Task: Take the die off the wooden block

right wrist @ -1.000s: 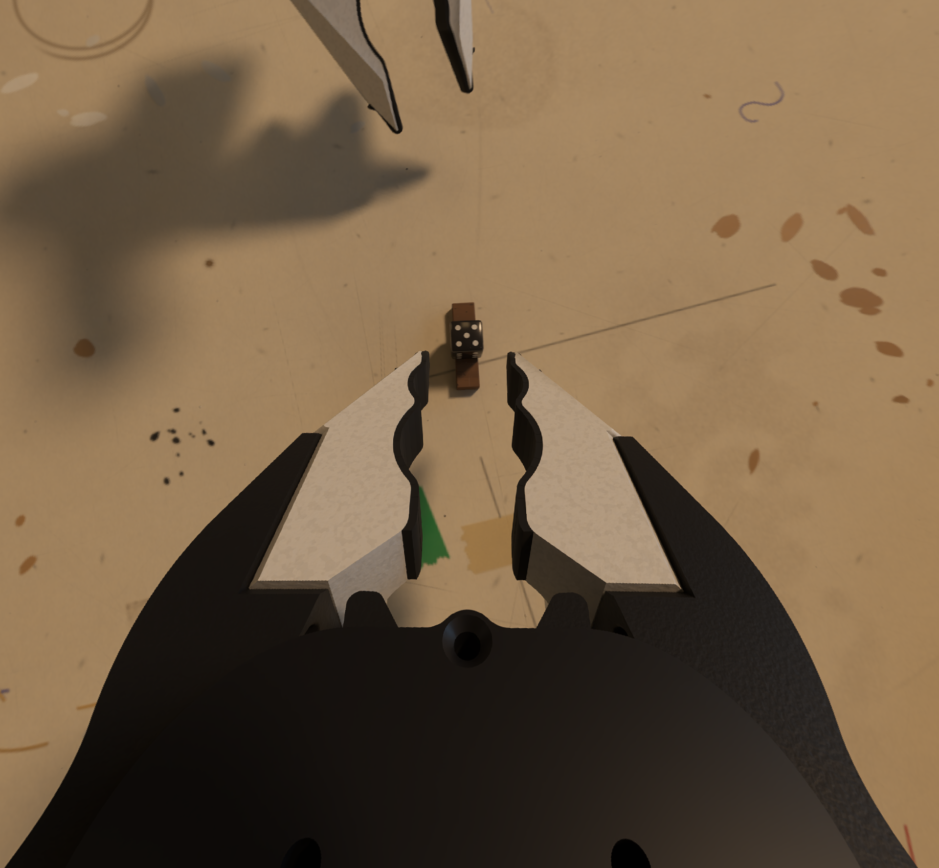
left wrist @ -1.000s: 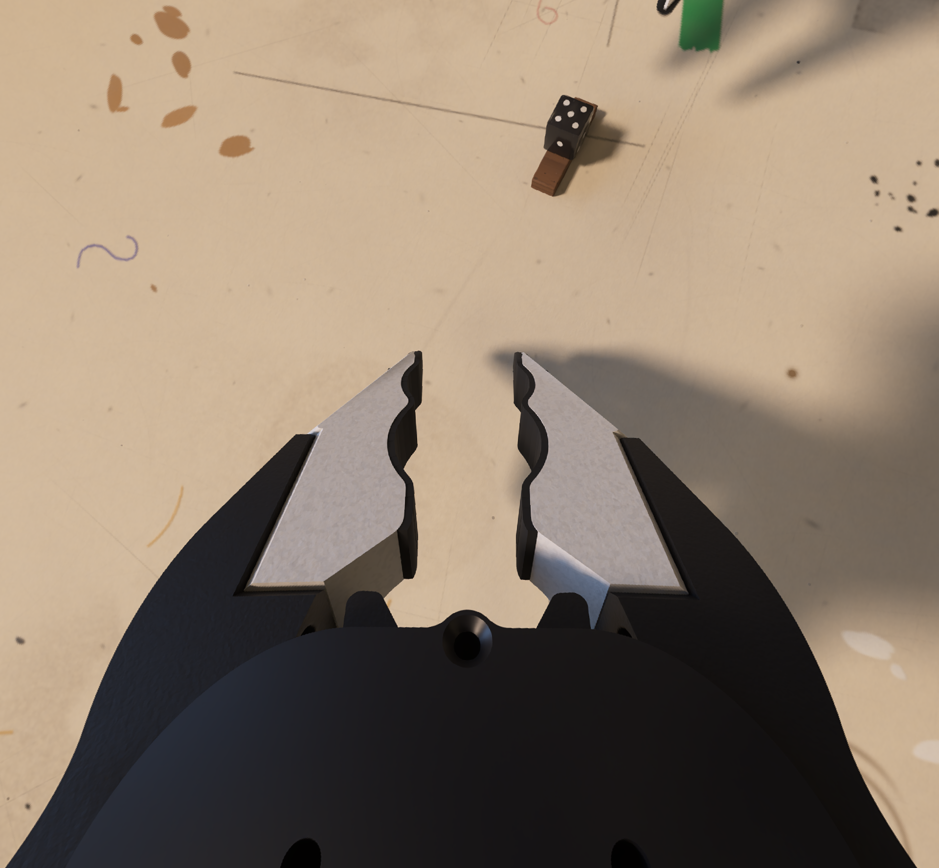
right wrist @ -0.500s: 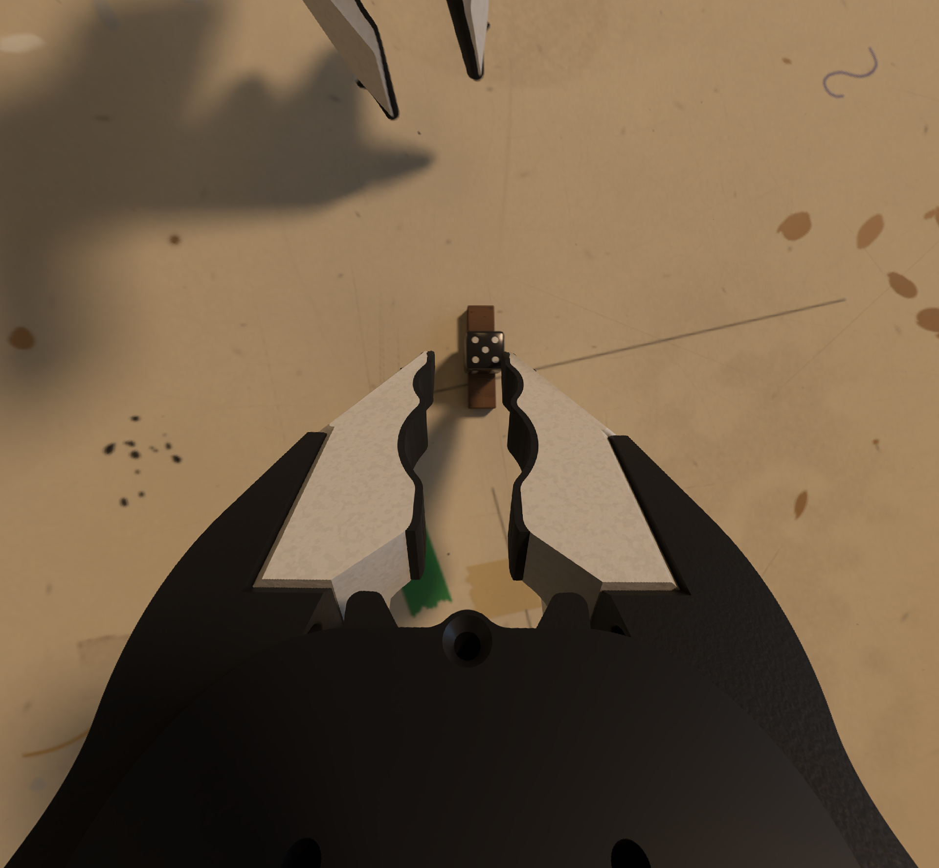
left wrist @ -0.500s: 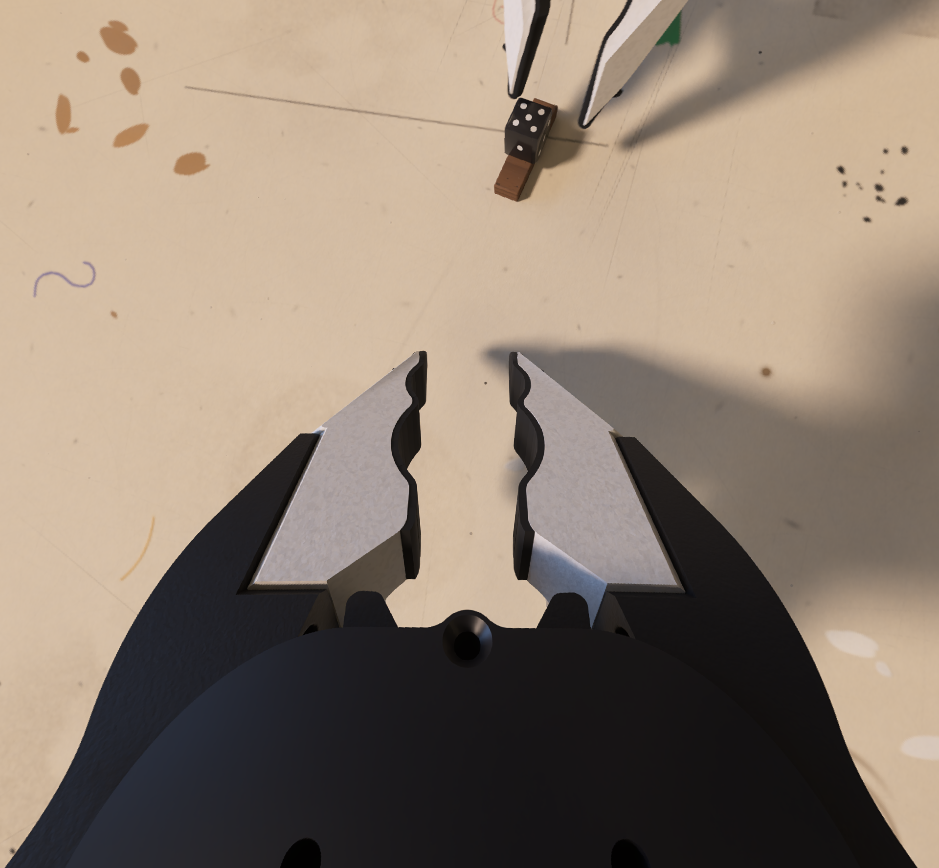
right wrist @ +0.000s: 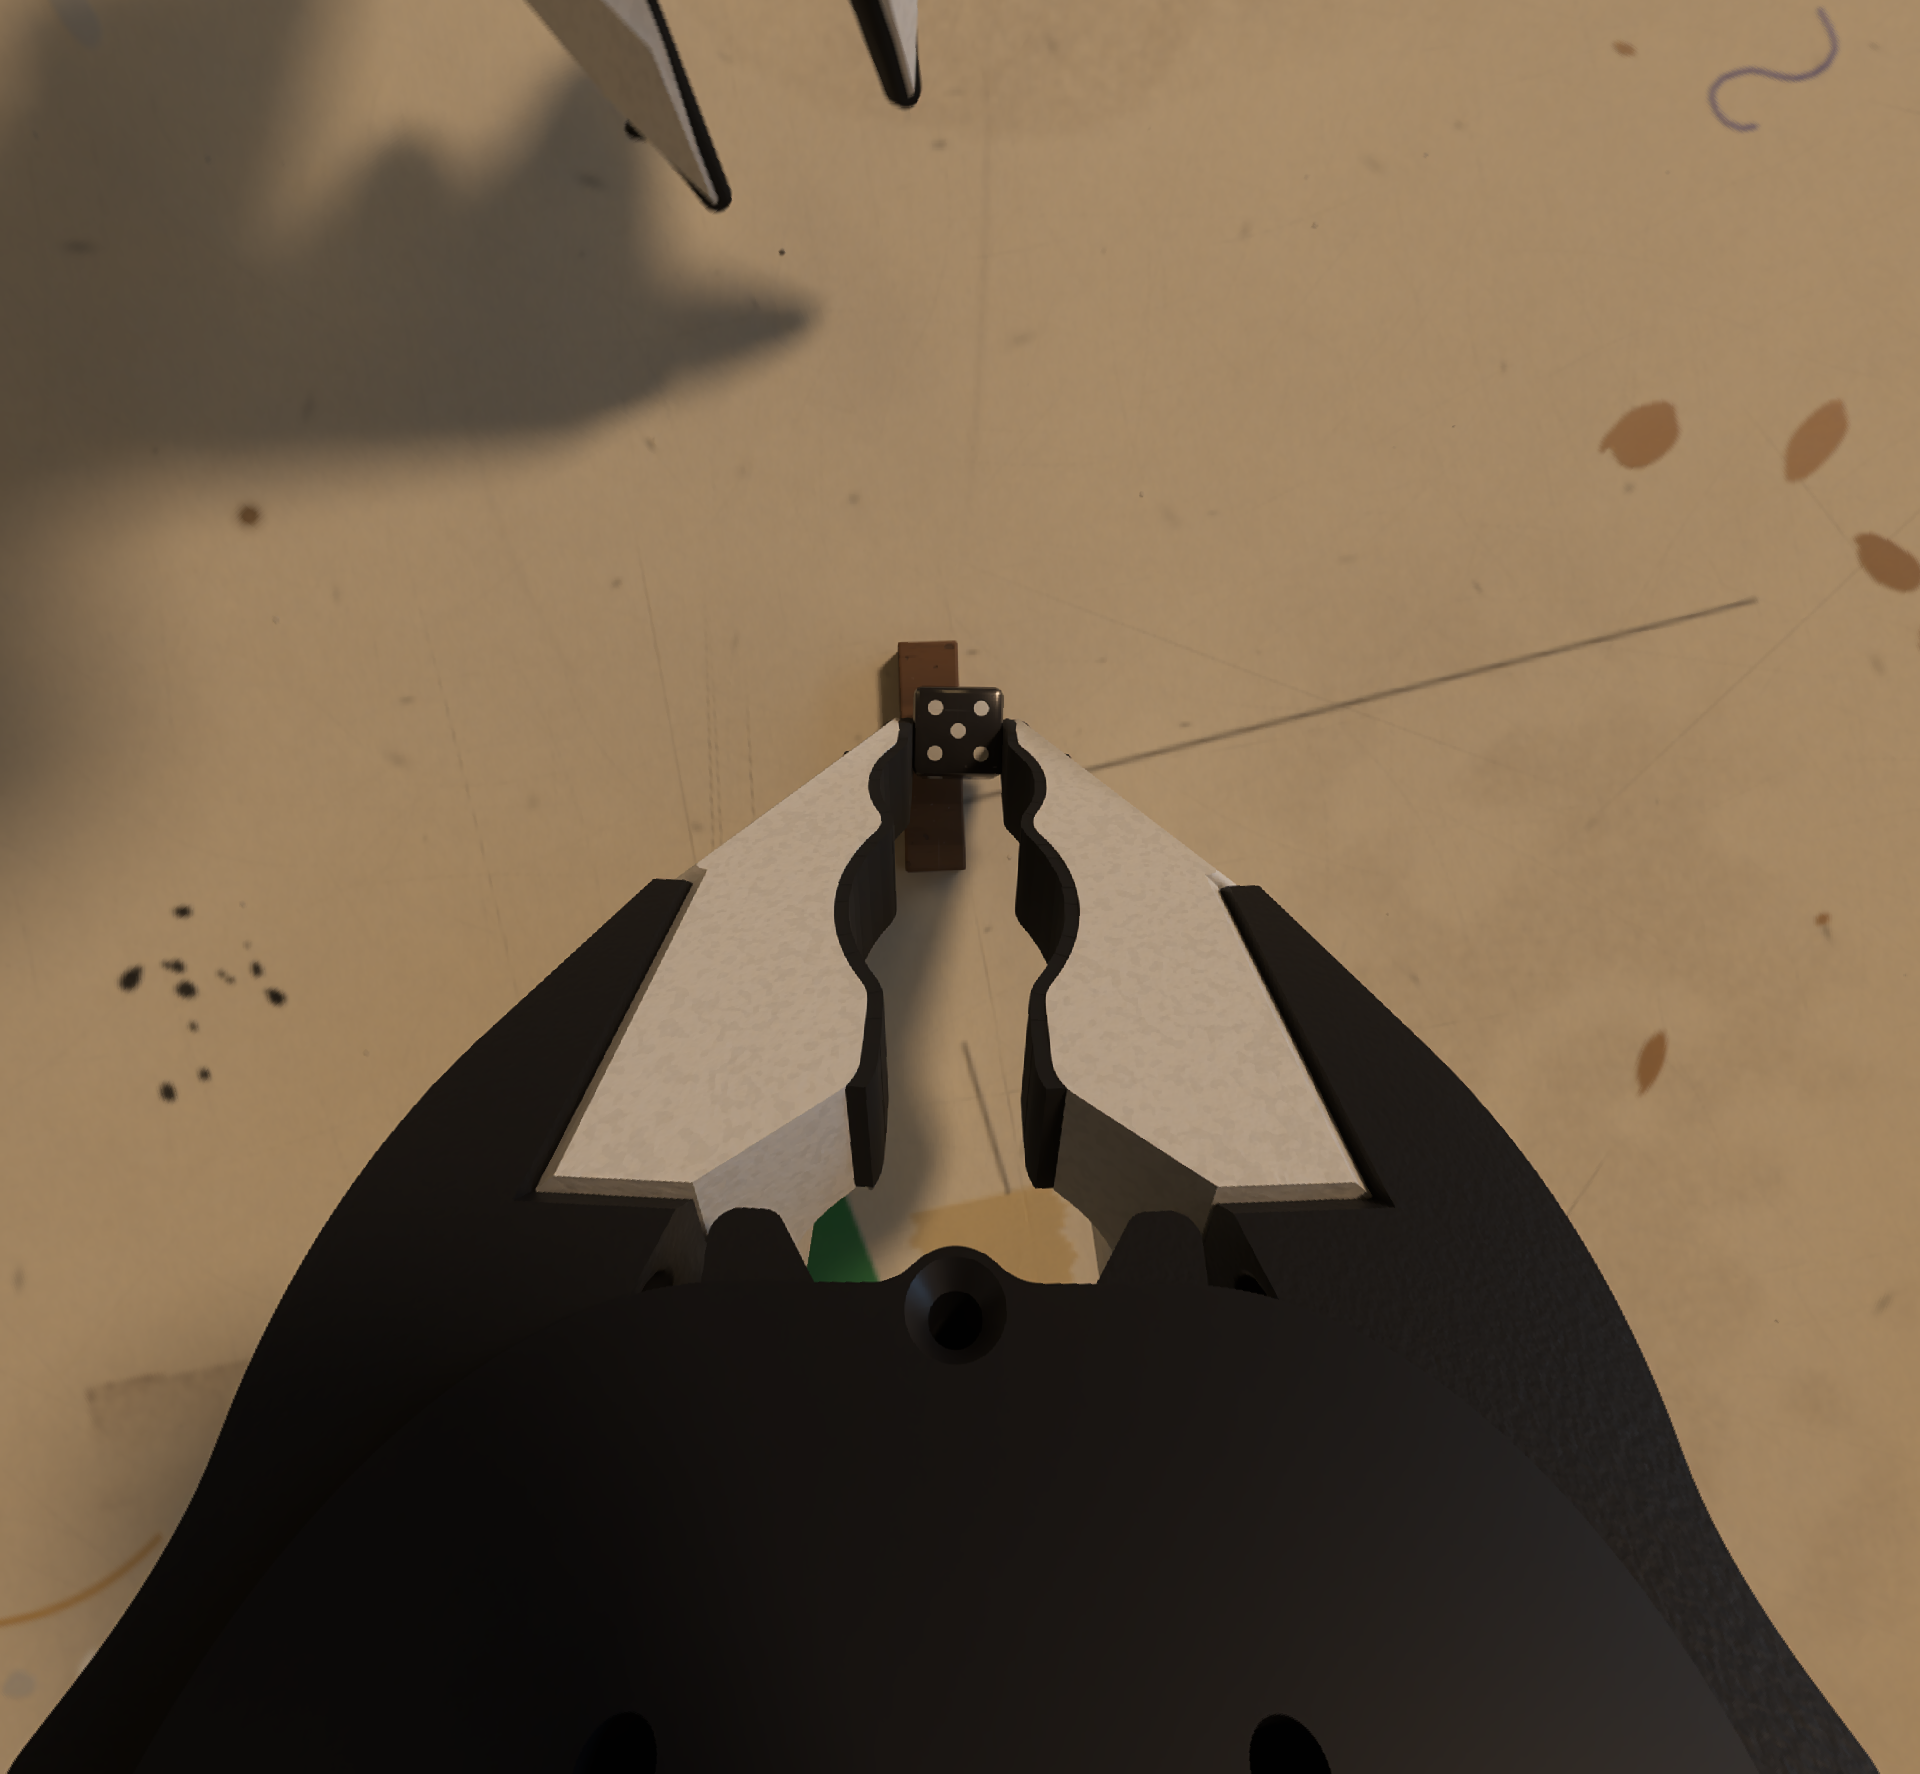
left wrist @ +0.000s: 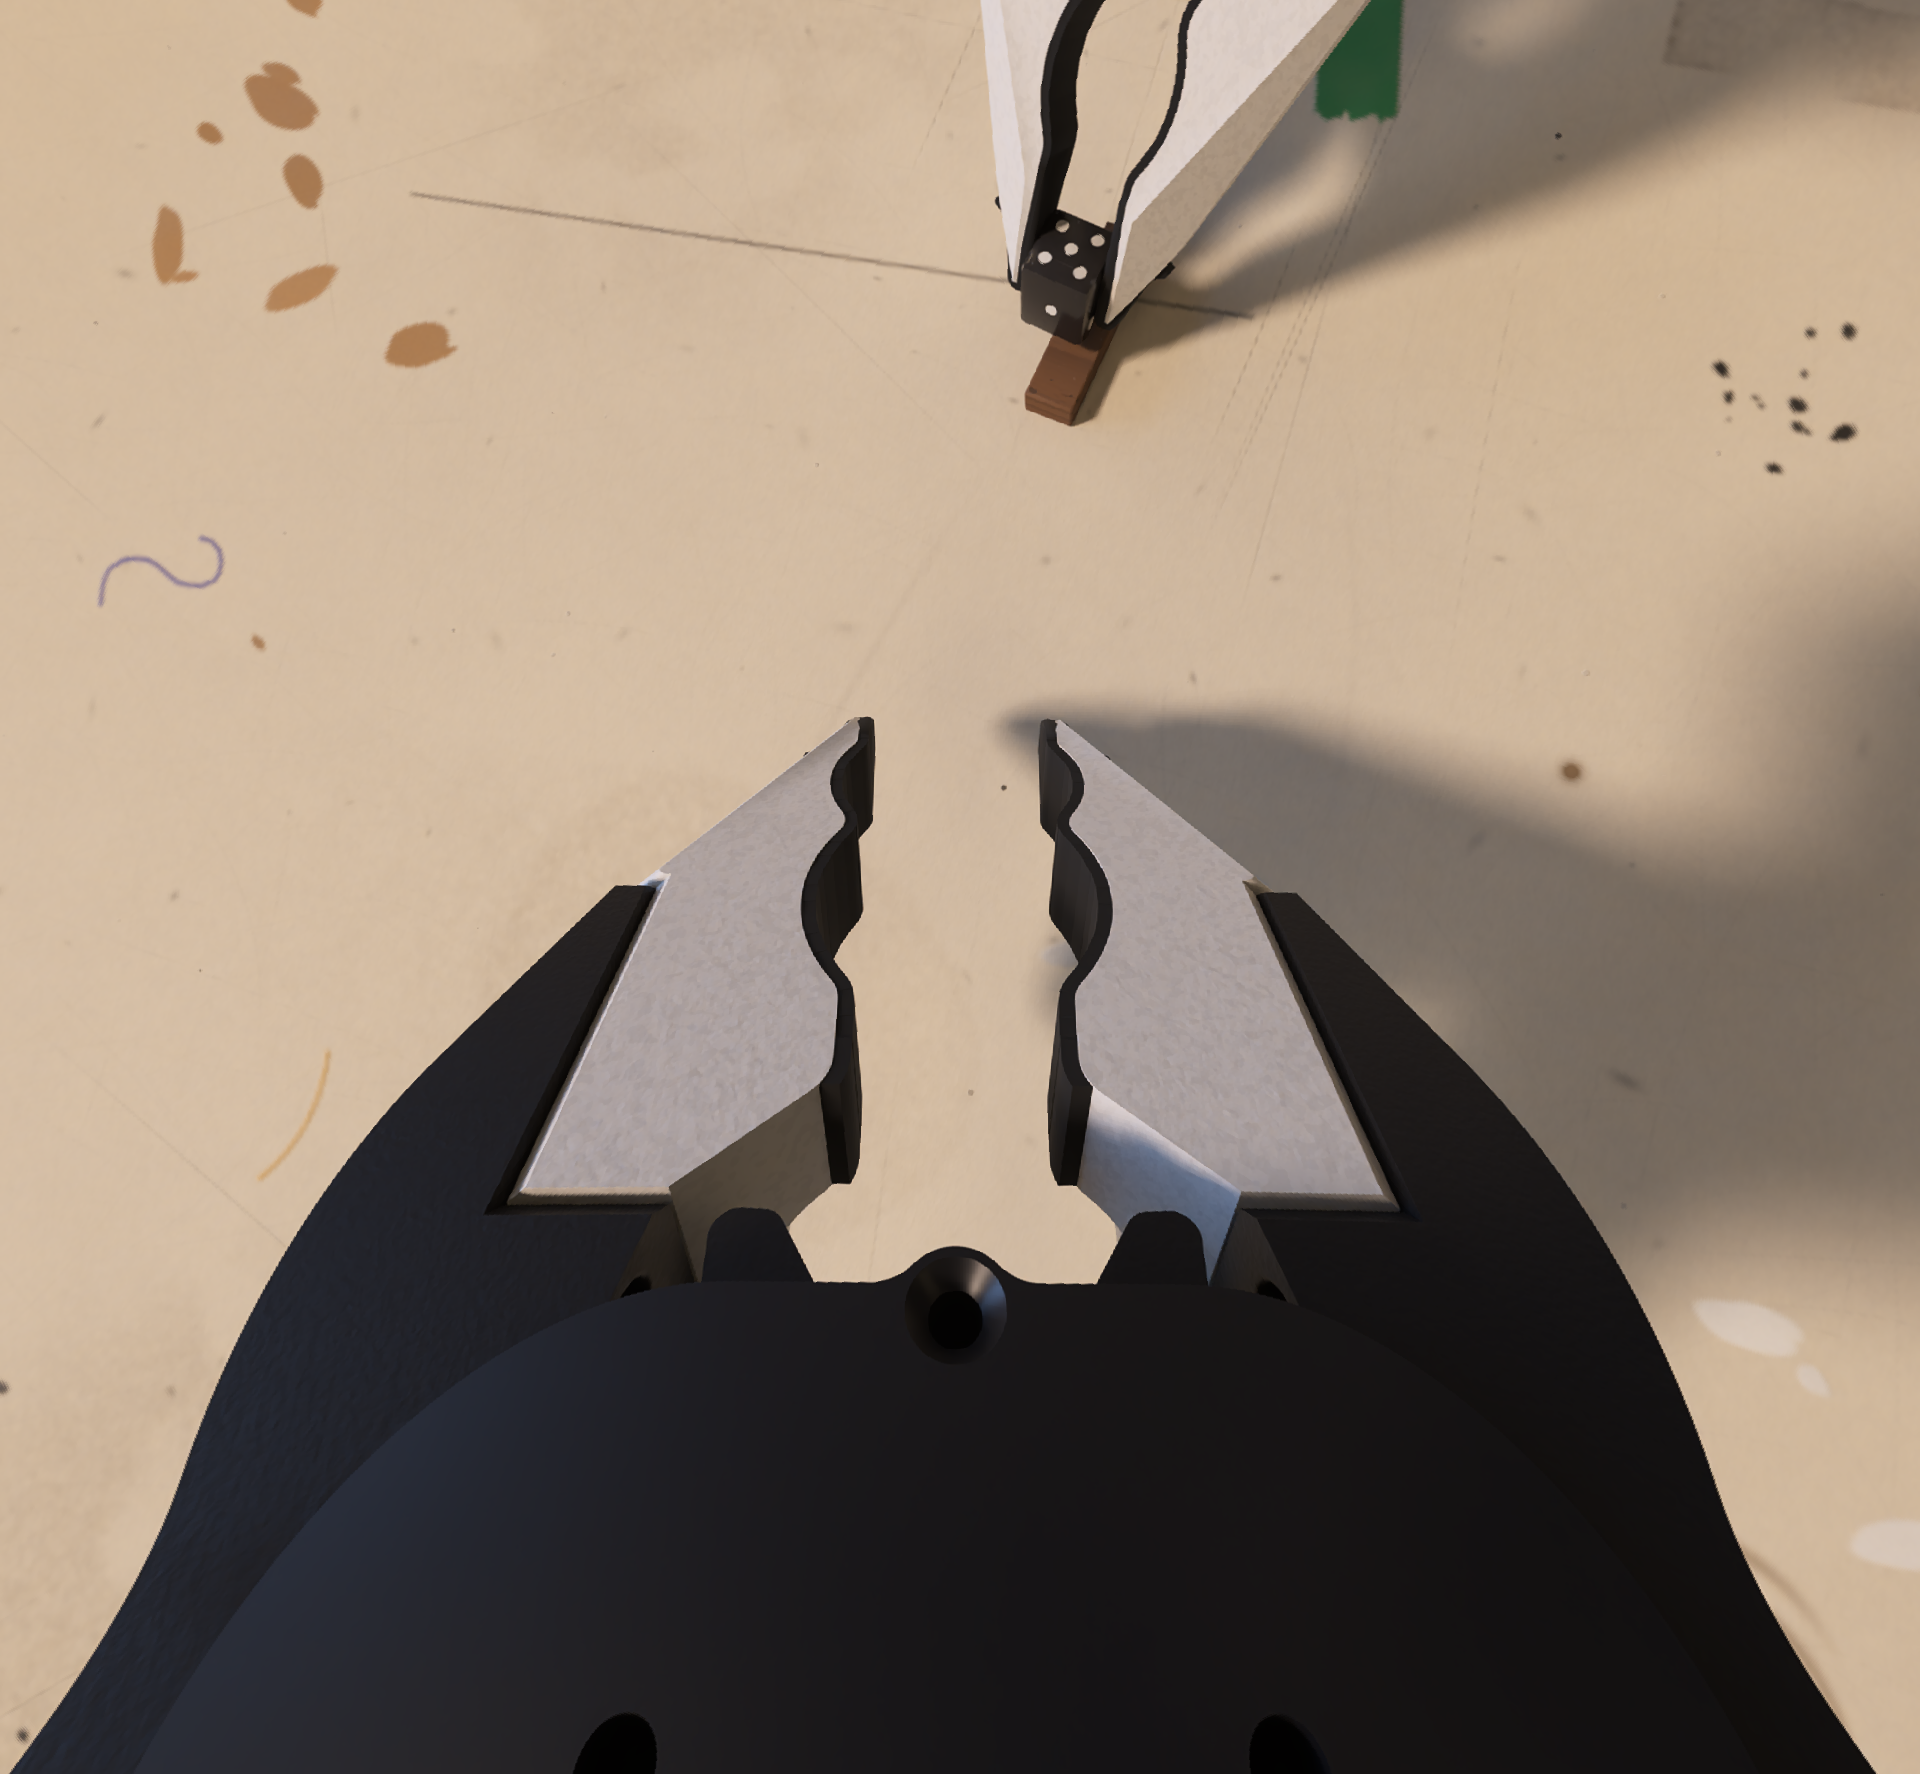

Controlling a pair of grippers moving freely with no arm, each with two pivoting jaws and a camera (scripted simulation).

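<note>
Below, stained tan tabletop [left wrist: 623, 498], green tape [left wrist: 1361, 62], die [right wrist: 958, 732] seemingly gripped

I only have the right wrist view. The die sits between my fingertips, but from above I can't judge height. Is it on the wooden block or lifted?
Observer: On it. The left wrist view shows the die resting on the wooden block, the right gripper flanking it with its fingers.
Operator: Which die face looks toward the left gripper?
Observer: One showing a single white pip.
Operator: Is the left gripper carrying anything?
Observer: No; it's open, nothing between its fingers.
</note>
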